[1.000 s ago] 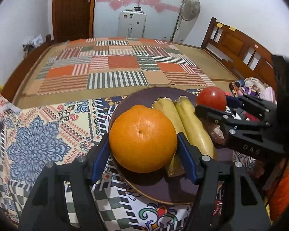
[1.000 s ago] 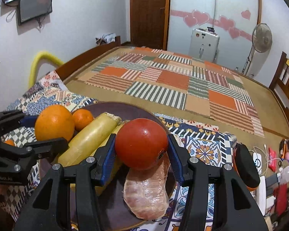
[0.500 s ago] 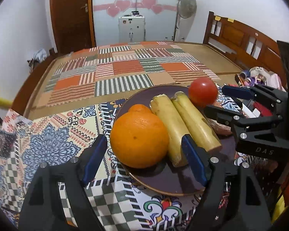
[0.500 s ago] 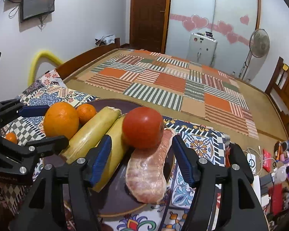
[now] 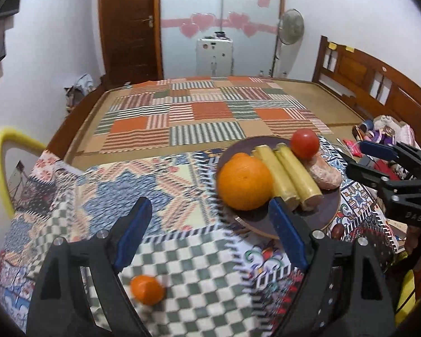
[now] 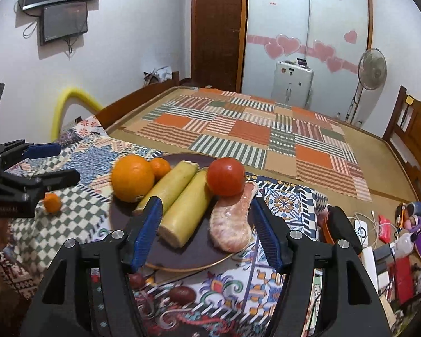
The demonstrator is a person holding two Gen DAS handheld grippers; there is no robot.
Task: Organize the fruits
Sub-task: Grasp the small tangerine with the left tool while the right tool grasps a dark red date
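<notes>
A dark round plate (image 6: 182, 255) on the patterned cloth holds a big orange (image 6: 132, 178), a small orange (image 6: 160, 167), two yellow banana-like pieces (image 6: 186, 210), a red tomato (image 6: 225, 177) and a pink peeled piece (image 6: 233, 224). The same plate (image 5: 329, 210) shows in the left wrist view with the big orange (image 5: 244, 182) and tomato (image 5: 304, 143). My left gripper (image 5: 210, 236) is open and empty, left of the plate, above a small loose orange (image 5: 147, 289). My right gripper (image 6: 207, 231) is open and empty, just in front of the plate.
Two small dark red fruits (image 6: 182, 295) lie on the cloth in front of the plate. A bed with a striped patchwork mat (image 6: 252, 129) lies behind. Clutter (image 6: 393, 238) sits at the right. A yellow chair back (image 5: 2, 163) stands at the left.
Both grippers opened and let go of the big orange and the tomato, which now rest on the plate. Both pulled back; the left one swung left over the small loose orange.
</notes>
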